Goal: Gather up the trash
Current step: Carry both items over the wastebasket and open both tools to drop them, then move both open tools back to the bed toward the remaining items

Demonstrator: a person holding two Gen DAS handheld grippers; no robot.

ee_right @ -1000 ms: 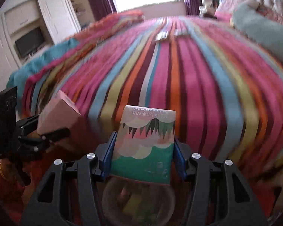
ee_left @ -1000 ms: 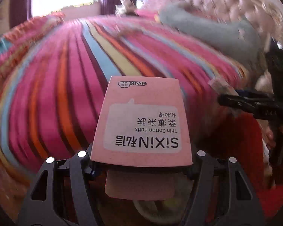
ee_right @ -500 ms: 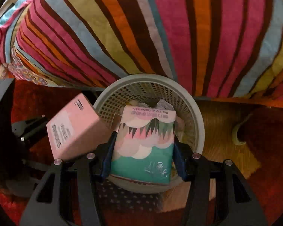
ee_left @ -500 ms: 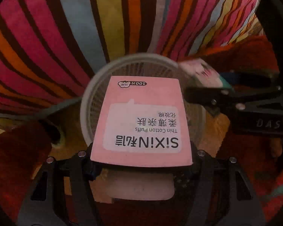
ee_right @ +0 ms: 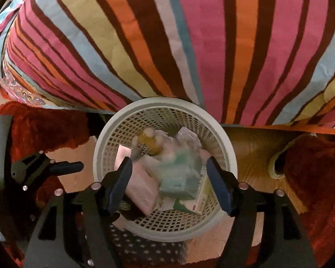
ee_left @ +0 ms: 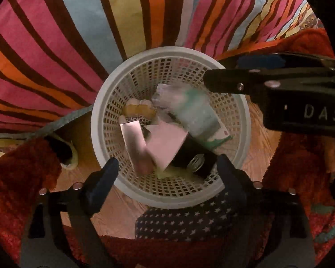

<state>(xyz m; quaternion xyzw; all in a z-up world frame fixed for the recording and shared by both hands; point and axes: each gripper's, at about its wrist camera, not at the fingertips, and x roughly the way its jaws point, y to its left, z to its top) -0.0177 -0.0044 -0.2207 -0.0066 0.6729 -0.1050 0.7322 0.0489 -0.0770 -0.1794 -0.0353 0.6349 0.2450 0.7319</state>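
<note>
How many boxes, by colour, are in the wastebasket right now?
Pink box: 1
Green-and-white box: 1
Total: 2 boxes in the white wastebasket, blurred among crumpled wrappers too jumbled to count. Left gripper and right gripper are open.

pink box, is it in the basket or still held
In the basket. The pink box lies blurred among the trash inside the white basket, and the left gripper stands open and empty above it.
</note>
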